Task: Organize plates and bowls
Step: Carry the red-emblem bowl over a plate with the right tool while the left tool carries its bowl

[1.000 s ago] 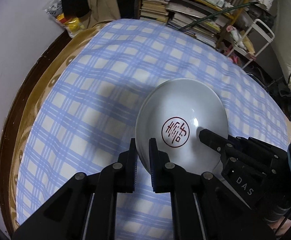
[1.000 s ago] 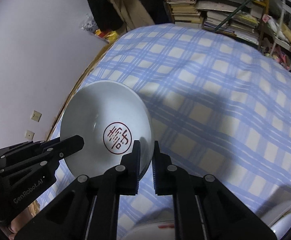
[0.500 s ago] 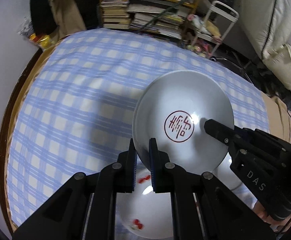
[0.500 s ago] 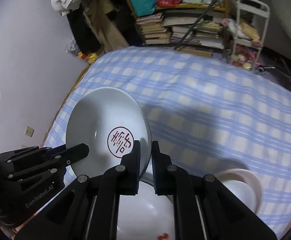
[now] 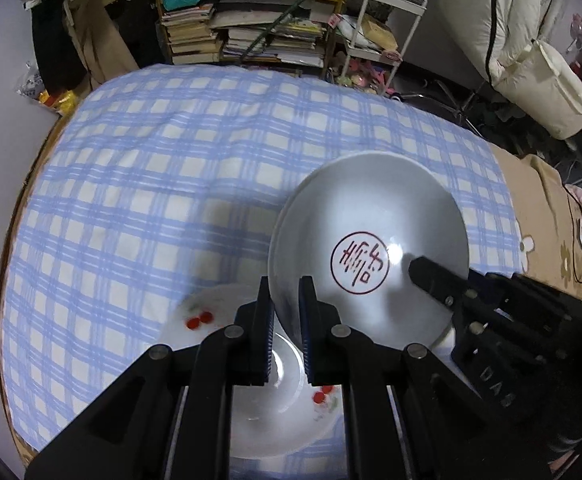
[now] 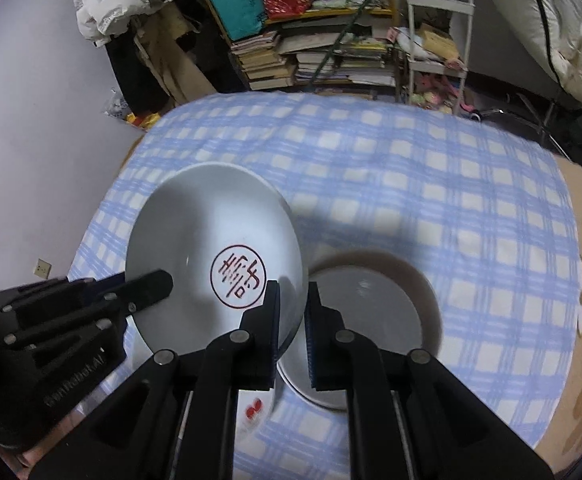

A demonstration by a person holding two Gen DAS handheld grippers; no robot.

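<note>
A white bowl with a round red seal mark [image 5: 371, 240] [image 6: 211, 240] hangs above the table, held by both grippers on opposite rims. My left gripper [image 5: 285, 300] is shut on its near-left rim. My right gripper [image 6: 293, 304] is shut on its near-right rim; its fingers also show in the left wrist view [image 5: 443, 284]. Under the bowl lies a white plate with red cherry prints [image 5: 219, 320]. To the right a brown-rimmed white bowl [image 6: 371, 320] stands on the cloth.
The round table carries a blue-and-white checked cloth [image 5: 151, 184]. Behind it are shelves of stacked books [image 5: 251, 36], a white trolley [image 6: 435, 32] and hanging coats [image 6: 123, 8]. A white wall [image 6: 31, 120] runs along the left.
Both grippers have carried the bowl back toward the near side of the table. The cherry plate and the brown-rimmed bowl have come fully into view beneath it.
</note>
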